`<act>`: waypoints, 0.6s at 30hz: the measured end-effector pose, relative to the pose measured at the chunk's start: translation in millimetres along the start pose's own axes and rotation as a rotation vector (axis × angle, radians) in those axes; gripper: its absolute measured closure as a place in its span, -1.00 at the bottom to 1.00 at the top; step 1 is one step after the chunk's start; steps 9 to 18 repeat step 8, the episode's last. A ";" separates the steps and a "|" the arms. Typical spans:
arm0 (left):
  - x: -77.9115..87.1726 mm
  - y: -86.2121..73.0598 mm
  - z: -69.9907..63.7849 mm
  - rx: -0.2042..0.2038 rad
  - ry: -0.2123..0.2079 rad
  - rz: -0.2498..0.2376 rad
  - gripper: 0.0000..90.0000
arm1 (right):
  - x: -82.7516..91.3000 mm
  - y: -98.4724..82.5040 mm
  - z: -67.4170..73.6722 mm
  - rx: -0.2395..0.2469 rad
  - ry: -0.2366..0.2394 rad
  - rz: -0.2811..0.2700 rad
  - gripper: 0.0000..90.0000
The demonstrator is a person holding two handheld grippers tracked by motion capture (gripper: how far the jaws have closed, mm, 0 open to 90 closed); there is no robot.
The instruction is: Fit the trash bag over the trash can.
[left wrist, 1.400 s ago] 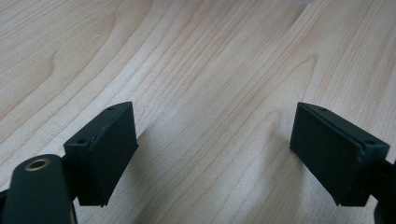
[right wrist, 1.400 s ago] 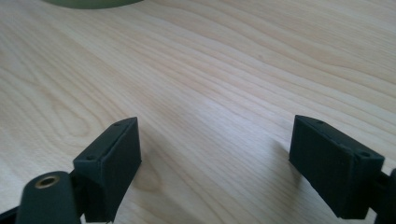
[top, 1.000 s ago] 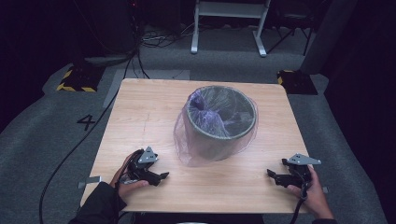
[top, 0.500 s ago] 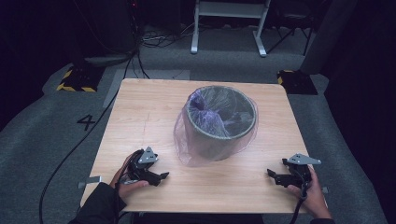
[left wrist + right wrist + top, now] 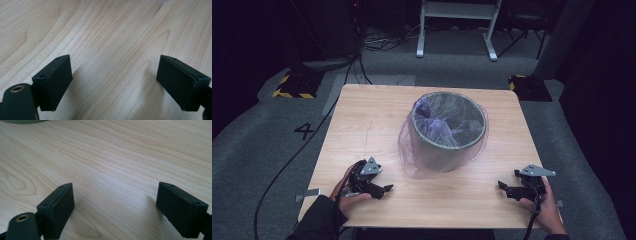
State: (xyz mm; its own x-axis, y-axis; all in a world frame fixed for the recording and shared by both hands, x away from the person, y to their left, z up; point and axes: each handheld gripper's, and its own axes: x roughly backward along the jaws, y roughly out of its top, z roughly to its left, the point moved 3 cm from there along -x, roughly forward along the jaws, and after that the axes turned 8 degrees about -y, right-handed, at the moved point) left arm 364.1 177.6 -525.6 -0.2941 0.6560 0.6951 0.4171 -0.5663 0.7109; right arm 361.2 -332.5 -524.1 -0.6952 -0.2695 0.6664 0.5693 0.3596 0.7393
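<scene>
Bin (image 5: 447, 132): grey round container, centre of the high view, upright on the table (image 5: 362, 115); long axis vertical, open mouth pointing up.

Liner bag (image 5: 409, 150): thin purplish plastic, draped inside the bin and spilling over its rim, hanging loose down the outer wall, fullest at the bin's lower left in the frame, where it reaches the tabletop.

Left gripper (image 5: 379, 189): lower left of the high view, resting at the near table edge, jaws wide apart with nothing but bare wood between them. It points right and slightly up-frame toward the bin's base, near the bag's loose skirt.

Right gripper (image 5: 507, 190): lower right, jaws likewise spread and empty, aimed left; the bin lies up and left of it, somewhat farther off.

Judgement: the left gripper is the nearer to the slack plastic.
</scene>
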 end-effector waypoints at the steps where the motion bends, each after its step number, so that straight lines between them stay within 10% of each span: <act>1: 0.0 0.0 0.1 -0.001 0.000 0.000 -0.72 | 0.0 0.0 0.1 -0.001 0.001 0.000 -0.67; 18: 0.5 -0.6 -0.2 0.002 0.003 0.000 -0.72 | 0.0 0.0 0.1 -0.001 0.001 0.000 -0.67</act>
